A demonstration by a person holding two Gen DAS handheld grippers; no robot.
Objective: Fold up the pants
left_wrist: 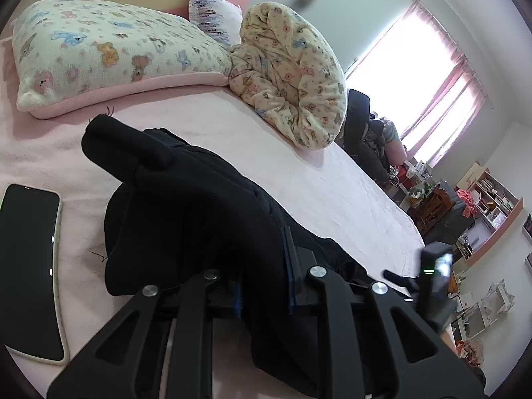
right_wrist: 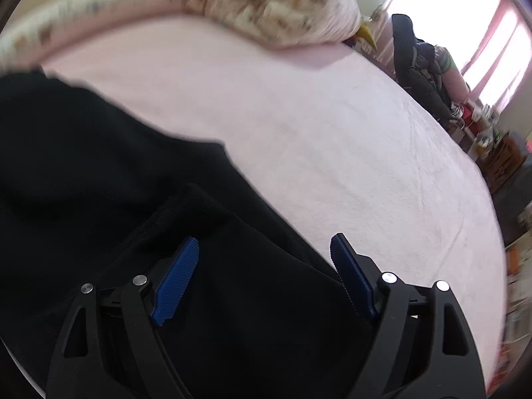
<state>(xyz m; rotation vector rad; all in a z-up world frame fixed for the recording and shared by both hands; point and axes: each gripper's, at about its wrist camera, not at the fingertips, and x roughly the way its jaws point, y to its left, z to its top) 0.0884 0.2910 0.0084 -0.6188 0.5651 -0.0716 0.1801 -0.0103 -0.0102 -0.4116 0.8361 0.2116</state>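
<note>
The black pants [left_wrist: 199, 199] lie bunched on a pink bed sheet [left_wrist: 332, 183], with one end reaching toward the pillows. My left gripper [left_wrist: 262, 276] is shut on a fold of that black cloth, which is lifted a little off the sheet; only slivers of its blue pads show beside the fabric. In the right wrist view, which is blurred by motion, the pants [right_wrist: 99, 166] fill the lower left. My right gripper [right_wrist: 264, 239] is open just above them, both blue pads [right_wrist: 179, 282] bare. Black fabric lies beneath and between the pads, not pinched.
A phone [left_wrist: 30, 266] lies screen-up on the sheet left of the pants. A printed pillow [left_wrist: 99, 53] and a rolled printed blanket [left_wrist: 292, 76] sit at the head of the bed. Bare pink sheet [right_wrist: 332, 133] stretches right to the bed's edge; cluttered furniture and a bright window [left_wrist: 415, 83] lie beyond.
</note>
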